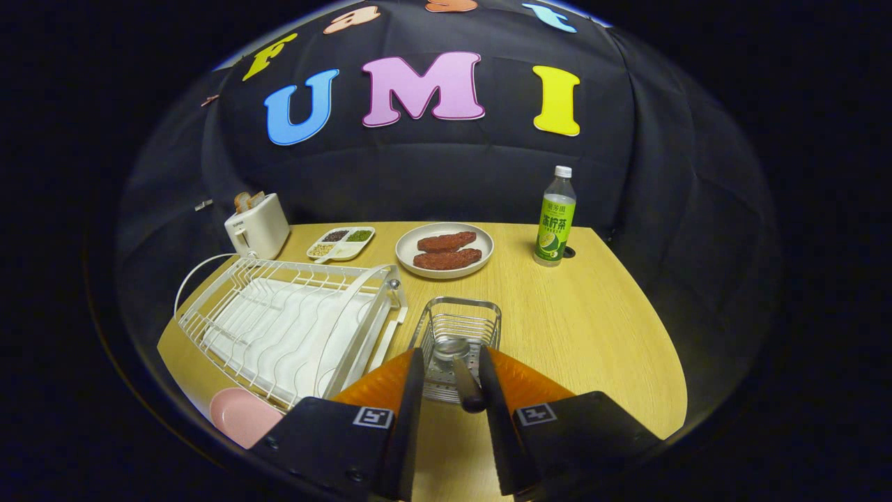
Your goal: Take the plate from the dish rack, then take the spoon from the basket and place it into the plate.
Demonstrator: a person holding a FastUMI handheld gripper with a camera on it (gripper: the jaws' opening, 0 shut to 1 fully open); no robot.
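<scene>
The pink plate [240, 417] lies flat on the wooden table, at the near corner of the white dish rack [293, 328] and left of my left finger. The spoon [465, 382] rests in the small metal basket [456, 324], with its bowl inside and its dark handle sticking out toward me. My gripper [451, 390] is open around that handle. The handle lies close to the right finger [496, 390], and a gap shows between it and the left finger [411, 394]. The rack's slots hold no dishes.
A white toaster [258, 224] with bread stands at the back left, beside a divided tray [341, 242] of small foods. A white plate [444, 249] with two brown pieces sits behind the basket. A green bottle [555, 219] stands at the back right.
</scene>
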